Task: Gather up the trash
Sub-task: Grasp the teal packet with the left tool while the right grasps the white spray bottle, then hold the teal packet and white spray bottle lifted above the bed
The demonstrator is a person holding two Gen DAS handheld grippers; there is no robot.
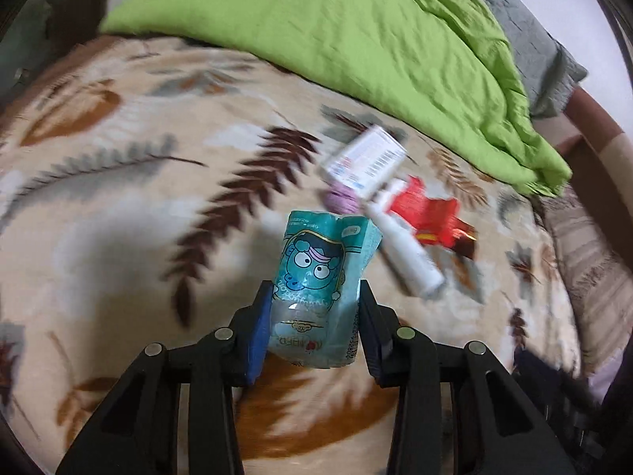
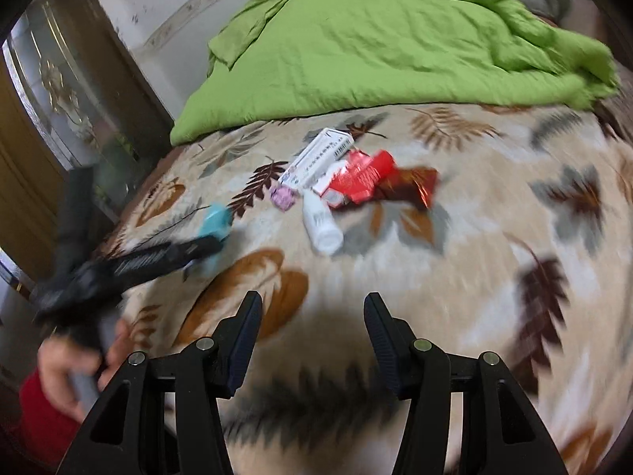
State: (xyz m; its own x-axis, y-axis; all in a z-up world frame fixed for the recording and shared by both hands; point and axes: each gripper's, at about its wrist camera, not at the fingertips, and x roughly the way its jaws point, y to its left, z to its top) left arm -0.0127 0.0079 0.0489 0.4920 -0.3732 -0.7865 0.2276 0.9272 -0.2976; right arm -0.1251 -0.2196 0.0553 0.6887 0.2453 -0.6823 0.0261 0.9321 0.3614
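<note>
A teal snack pouch (image 1: 316,273) with a cartoon face stands between the blue pads of my left gripper (image 1: 318,304), which is shut on its lower half. In the right wrist view that gripper (image 2: 211,243) is blurred at the left, with the teal pouch (image 2: 215,219) at its tip. More trash lies on the leaf-print blanket (image 2: 494,277): a white box (image 2: 316,156), a white bottle (image 2: 320,221), a red wrapper (image 2: 368,176) and a small purple piece (image 2: 283,196). My right gripper (image 2: 312,308) is open over the blanket in front of this pile, with nothing between its fingers.
A crumpled green quilt (image 2: 376,51) covers the far part of the bed. A wooden cabinet with a glass door (image 2: 59,91) stands at the left. A hand with a red sleeve (image 2: 59,380) holds the left gripper's handle. A grey pillow (image 1: 534,51) lies behind the quilt.
</note>
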